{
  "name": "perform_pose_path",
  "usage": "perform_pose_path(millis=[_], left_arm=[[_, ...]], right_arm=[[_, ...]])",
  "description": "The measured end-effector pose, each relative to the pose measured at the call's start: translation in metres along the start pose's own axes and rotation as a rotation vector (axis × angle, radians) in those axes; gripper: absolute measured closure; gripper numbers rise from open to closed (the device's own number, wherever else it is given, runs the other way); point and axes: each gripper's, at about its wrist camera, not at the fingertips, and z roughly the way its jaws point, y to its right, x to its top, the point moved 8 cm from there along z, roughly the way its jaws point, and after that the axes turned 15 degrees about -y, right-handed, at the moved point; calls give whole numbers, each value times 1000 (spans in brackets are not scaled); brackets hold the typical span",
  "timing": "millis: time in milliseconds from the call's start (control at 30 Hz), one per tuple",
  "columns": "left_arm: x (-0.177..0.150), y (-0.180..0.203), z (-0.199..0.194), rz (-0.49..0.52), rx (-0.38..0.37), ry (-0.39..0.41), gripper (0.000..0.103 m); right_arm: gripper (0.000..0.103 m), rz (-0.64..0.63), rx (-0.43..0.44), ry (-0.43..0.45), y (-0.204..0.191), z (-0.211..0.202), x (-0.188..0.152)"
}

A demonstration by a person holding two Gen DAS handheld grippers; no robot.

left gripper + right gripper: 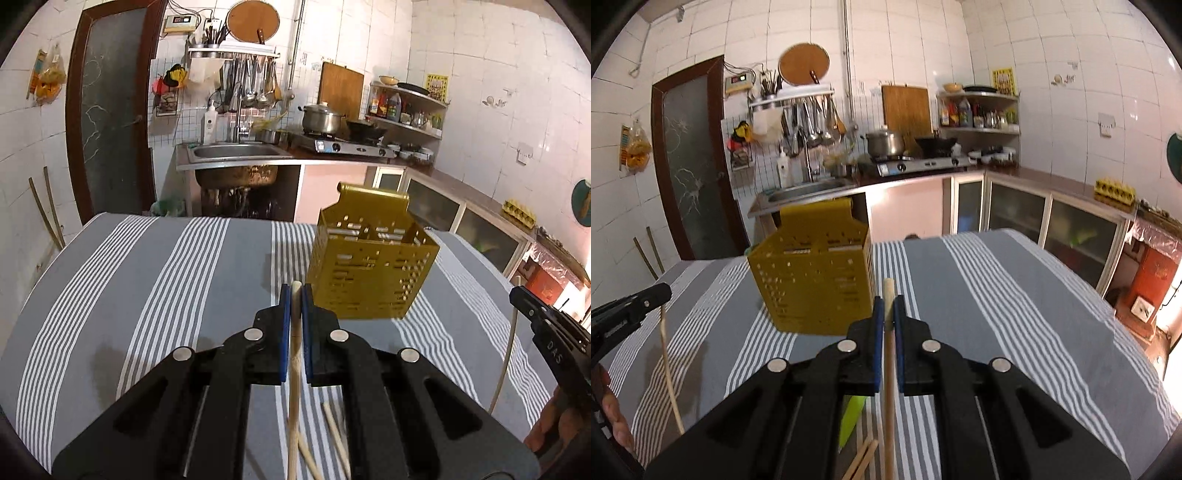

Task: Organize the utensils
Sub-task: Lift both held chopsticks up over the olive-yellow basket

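Observation:
A yellow perforated utensil holder (373, 266) (812, 280) stands upright on the grey striped tablecloth (166, 288). My left gripper (295, 295) is shut on a pale wooden chopstick (294, 387) that hangs down toward the table, just left of the holder. My right gripper (888, 306) is shut on another wooden chopstick (889, 398), just right of the holder. Each gripper also shows at the edge of the other view with its stick dangling: the right gripper (517, 291), the left gripper (665, 291). More chopsticks (334, 439) (862, 461) and a green utensil (851, 417) lie on the cloth below.
The table's far edge drops off toward a kitchen counter with a sink (232, 151), a gas stove (351, 146) and cabinets (1071, 229). A door (110, 110) stands at the back left. A hand (613, 417) shows at the lower left of the right wrist view.

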Motion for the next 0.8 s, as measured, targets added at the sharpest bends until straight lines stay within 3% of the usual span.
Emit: perform_pose_path(millis=[233,333,600,800], left_arm=[[-1,3,-15,4,0,111,98],[11,8,-29,7,-11,164,98],[112,35,-74,26,-52,348,98],[189,59,-76,8,-101,464,98]], right_arm=[[97,17,28,73,3,-14,1],[97,8,40,138,0,-30,23],[97,-26,31,327,-19,-57,130],[97,-22,24,426,-38,-55,200]])
